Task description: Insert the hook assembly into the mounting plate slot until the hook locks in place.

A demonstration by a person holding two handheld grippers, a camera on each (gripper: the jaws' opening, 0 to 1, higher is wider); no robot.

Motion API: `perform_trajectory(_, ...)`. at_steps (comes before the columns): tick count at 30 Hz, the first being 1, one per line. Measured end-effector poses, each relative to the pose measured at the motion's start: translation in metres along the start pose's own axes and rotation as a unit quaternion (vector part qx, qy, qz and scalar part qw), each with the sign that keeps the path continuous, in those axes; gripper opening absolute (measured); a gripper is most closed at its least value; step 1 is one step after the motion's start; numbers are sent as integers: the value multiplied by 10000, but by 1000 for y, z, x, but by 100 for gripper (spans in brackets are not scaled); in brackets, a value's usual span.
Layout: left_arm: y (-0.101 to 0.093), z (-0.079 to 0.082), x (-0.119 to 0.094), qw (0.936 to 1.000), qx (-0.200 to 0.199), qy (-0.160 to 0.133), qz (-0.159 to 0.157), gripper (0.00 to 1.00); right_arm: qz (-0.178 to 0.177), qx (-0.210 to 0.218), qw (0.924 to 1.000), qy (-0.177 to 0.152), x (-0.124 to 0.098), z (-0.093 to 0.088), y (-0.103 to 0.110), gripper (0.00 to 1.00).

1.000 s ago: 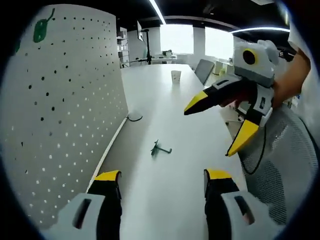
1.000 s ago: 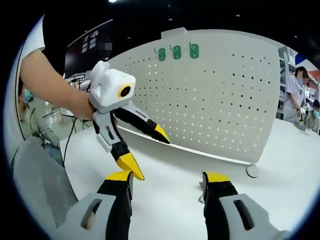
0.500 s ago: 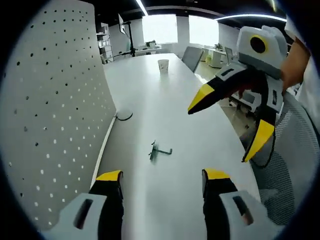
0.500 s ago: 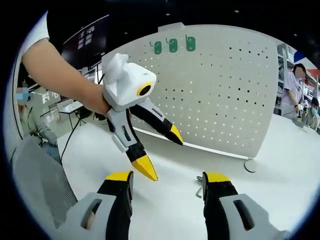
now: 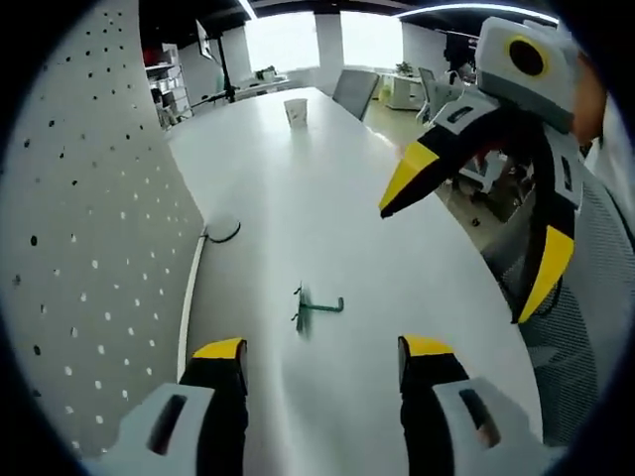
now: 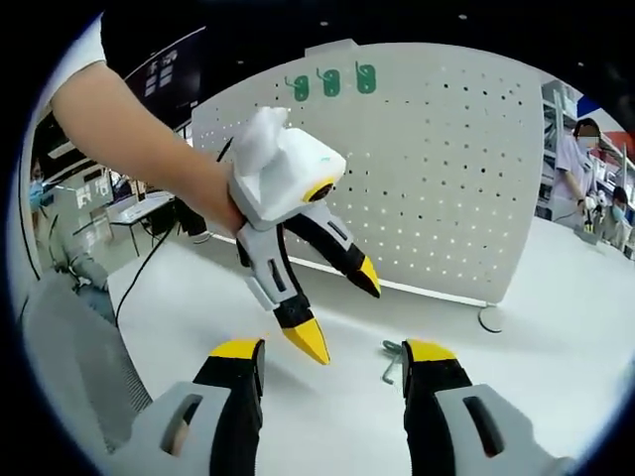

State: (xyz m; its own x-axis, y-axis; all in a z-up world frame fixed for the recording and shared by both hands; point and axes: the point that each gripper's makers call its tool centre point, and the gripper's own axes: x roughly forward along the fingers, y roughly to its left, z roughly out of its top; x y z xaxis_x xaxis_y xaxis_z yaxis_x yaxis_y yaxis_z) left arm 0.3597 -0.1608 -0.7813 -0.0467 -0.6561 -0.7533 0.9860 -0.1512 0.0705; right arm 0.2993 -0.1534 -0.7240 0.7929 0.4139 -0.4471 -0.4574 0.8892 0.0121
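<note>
Paper cup (image 5: 296, 112) far down white table (image 5: 327, 208), office chair (image 5: 352, 92) beside

Low over table (image 5: 327, 228), views crossing

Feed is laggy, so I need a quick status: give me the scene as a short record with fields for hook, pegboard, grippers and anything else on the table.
hook: green, lying loose on the white table, ahead of the left gripper's jaws
pegboard: white, upright on the table; three green hooks hung near its top edge
left gripper: open, empty, tilted down toward the table
right gripper: open, empty; hook lies close by its right jaw
cup: far end of the table
progress: hook not yet picked up
</note>
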Motion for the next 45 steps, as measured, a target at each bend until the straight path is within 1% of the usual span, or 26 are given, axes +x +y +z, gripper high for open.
perform_trajectory(3,2,3,7,9999,139,62,-69,63,-19,44,10000,31,0,-2,-1,54)
perform_trajectory(6,4,4,13,9997,190,105,-140,62,-60,94,9999,61,0,-3,-4,54)
perform_trajectory(10,5,4,22,9990,310,236,-218,61,-100,111,9999,42,-1,-3,-7,54)
perform_trajectory(16,4,4,31,9980,336,369,-388,61,-143,202,9997,36,-2,-4,-9,54)
perform_trajectory(20,4,1,35,9968,346,512,-501,61,-144,200,9997,35,-2,-3,-9,54)
perform_trajectory(23,6,-2,38,9953,451,645,-558,61,-144,210,9997,35,-2,-3,-9,54)
perform_trajectory(25,7,-2,40,9951,446,684,-567,59,-147,227,9996,25,-3,-3,-10,54)
perform_trajectory(27,7,-3,43,9944,401,793,-575,57,-166,276,9995,-10,-3,-2,-11,54)
perform_trajectory(29,6,-3,45,9940,412,815,-596,55,-181,288,9994,1,-3,-2,-12,53)
perform_trajectory(35,3,-7,53,9925,360,957,-664,55,-163,352,9992,-24,-4,-2,-11,52)
perform_trajectory(39,1,-15,56,9905,384,1124,-694,53,-153,356,9992,-38,-5,-1,-11,51)
perform_trajectory(40,3,-11,57,9916,481,995,-674,53,-153,370,9992,-54,-5,0,-11,51)
perform_trajectory(41,2,-13,55,9914,355,1065,-669,53,-161,365,9992,-66,-6,0,-11,51)
perform_trajectory(45,3,-12,56,9918,347,1045,-656,52,-145,353,9993,-41,-5,0,-10,51)
